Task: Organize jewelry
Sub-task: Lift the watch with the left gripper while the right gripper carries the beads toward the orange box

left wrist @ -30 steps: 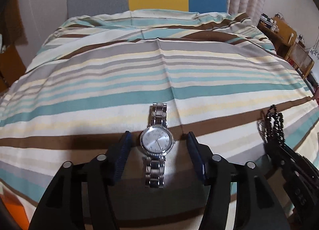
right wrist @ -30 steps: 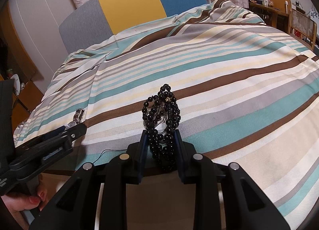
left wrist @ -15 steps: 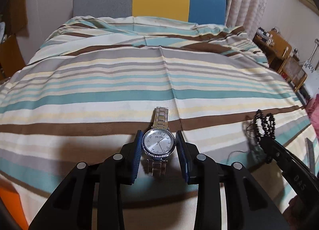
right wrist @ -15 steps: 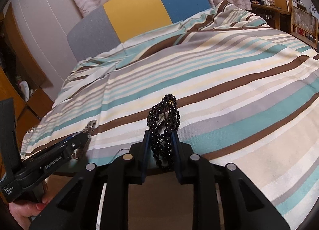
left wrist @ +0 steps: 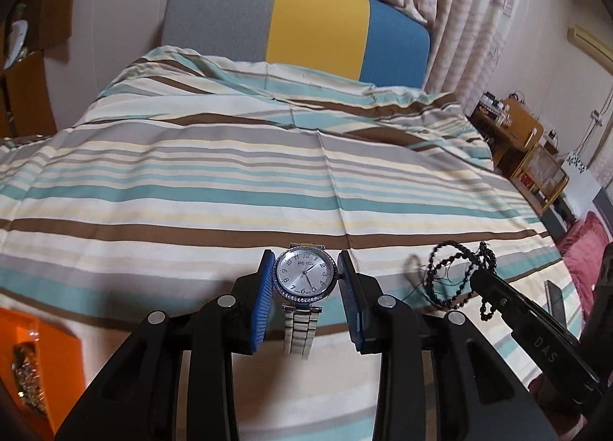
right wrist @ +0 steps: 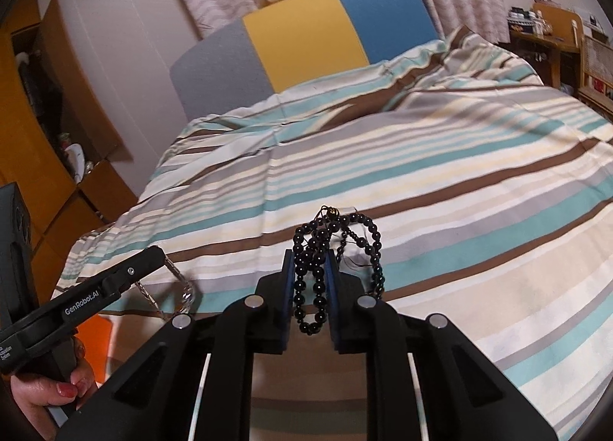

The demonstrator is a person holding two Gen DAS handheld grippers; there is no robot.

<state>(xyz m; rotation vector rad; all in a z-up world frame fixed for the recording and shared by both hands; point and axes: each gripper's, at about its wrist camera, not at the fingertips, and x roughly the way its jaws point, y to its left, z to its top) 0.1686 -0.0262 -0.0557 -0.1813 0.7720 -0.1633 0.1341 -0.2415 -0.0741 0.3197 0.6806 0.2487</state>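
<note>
While hanging clear of the striped bed (left wrist: 230,180), riding in two separate grips at its near edge: watch (left wrist: 305,277) in the left tongs (left wrist: 304,255), black bead necklace (right wrist: 306,268) in the right tongs (right wrist: 309,255). Having just been closing, and now pressing on their loads: blue pads (left wrist: 262,299) pinching the watch case at its left and right rims, the other pair squeezing a bunch of bead strands.

Risking a slip at the watch: gripping a smooth round metal rim at two small spots only, so possibly letting the case pivot or pop out under a jolt, with the loose band dangling below and adding swing. Risking more with the necklace: pinching only some loops, leaving one loop and a few thin threads hanging free on the right, liable to snag on the tongs or on the watch close by. Probably landing on the soft bed if dropped.

Looking silver and shiny: pale blue dial, dark numerals, tiny stones ringing the face, linked metal band. Looking glossy and tangled: small round black beads in several loops, one gold-coloured bead at the far end. Sitting at the near left, an orange box (left wrist: 57,345) holding something glittery, likely the destination.
</note>
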